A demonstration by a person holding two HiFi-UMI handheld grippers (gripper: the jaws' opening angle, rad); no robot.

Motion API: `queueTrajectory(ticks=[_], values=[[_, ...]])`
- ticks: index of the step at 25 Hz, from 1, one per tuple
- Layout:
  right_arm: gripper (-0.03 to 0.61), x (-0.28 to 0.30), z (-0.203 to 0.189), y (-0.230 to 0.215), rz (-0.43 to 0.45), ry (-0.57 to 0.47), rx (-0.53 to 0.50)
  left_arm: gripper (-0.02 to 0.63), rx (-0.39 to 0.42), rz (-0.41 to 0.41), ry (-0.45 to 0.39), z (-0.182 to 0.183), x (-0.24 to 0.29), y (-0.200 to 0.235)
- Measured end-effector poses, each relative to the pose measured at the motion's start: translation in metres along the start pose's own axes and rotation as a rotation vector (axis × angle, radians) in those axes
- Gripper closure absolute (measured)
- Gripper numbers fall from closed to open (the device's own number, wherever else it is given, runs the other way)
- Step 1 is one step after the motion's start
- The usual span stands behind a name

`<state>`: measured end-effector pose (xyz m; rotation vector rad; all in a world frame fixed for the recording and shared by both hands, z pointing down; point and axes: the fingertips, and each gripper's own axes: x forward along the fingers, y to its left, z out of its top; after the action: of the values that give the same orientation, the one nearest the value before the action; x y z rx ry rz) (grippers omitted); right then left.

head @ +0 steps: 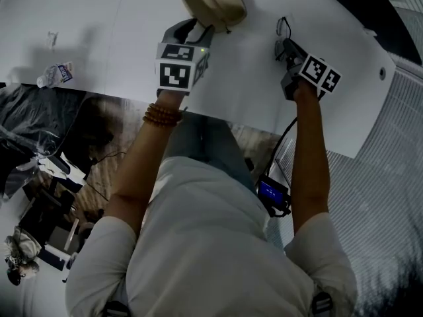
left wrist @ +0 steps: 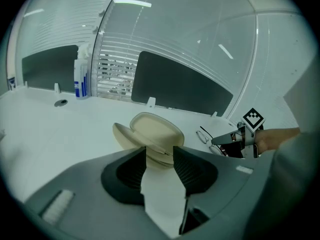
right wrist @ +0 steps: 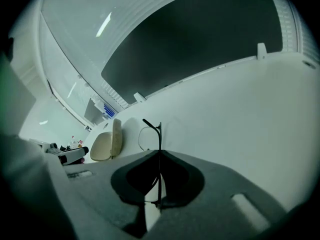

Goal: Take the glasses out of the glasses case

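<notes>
A beige glasses case [head: 213,2] lies open on the white table [head: 119,32], its lid raised. My left gripper [head: 192,32] is open just short of the case [left wrist: 155,134]; only bare table shows between its jaws. My right gripper [head: 285,45] is shut on a pair of thin dark-rimmed glasses [head: 283,26], off to the right of the case. In the right gripper view the frame [right wrist: 150,134] runs up out of the shut jaws, with one lens above the table. The case [right wrist: 107,144] lies to their left.
A small plastic bottle [head: 56,74] lies on the table's left part. A spray bottle [left wrist: 81,79] stands at the far edge by the window. A cable hole [head: 382,73] is at the table's right end. The table's near edge runs just under both grippers.
</notes>
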<state>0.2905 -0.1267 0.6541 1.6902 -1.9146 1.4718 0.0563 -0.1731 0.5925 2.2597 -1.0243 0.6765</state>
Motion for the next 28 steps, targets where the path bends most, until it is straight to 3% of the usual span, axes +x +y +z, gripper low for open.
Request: queueTrajectory(ticks=[10, 18, 28], values=[[0.571, 0.001, -0.008, -0.022, -0.04, 0.005, -0.014, 0.437, 0.013, -0.009, 0.025, -0.012, 0.003, -0.014], [0.554, 0.001, -0.009, -0.029, -0.137, 0.025, -0.165, 0.437, 0.021, -0.021, 0.046, -0.026, 0.006, -0.024], [0.516, 0.0, -0.006, -0.039, -0.231, 0.05, -0.27, 0.439, 0.013, -0.028, 0.05, -0.03, 0.008, -0.028]])
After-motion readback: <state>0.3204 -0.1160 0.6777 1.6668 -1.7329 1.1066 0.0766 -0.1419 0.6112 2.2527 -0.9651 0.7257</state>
